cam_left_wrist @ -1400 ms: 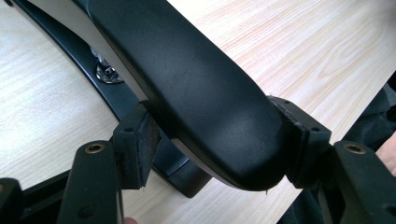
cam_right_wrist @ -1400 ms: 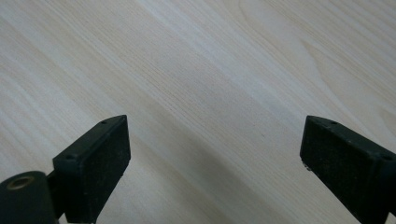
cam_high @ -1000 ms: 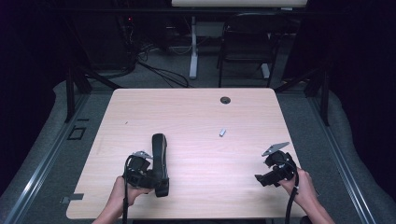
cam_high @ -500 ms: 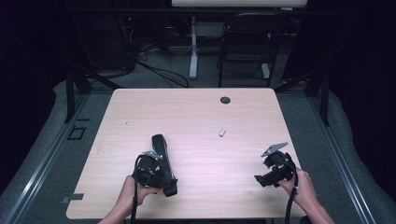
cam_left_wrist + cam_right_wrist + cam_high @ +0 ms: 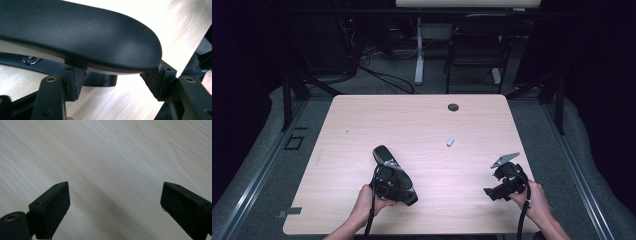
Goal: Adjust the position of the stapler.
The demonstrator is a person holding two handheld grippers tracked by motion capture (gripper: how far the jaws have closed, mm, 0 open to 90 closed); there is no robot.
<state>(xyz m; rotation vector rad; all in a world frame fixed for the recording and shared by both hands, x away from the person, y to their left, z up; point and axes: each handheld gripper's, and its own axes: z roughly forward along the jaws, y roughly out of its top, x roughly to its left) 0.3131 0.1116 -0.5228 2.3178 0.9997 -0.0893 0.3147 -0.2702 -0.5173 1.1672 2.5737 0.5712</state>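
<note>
Left gripper view has the left gripper (image 5: 112,87) clamping a black chair armrest (image 5: 75,35); right gripper (image 5: 115,212) hangs wide over the worktop (image 5: 112,150). Next, probably, comes placing it down.

The wooden table (image 5: 422,125) bears a small pale grey piece (image 5: 450,142) right of its middle; a round dark grommet hole (image 5: 453,107) sits near the table's far edge; beyond that edge stand a black chair (image 5: 474,55) and a white desk leg (image 5: 418,50); cables (image 5: 377,75) lie on the floor to the leg's left.
</note>
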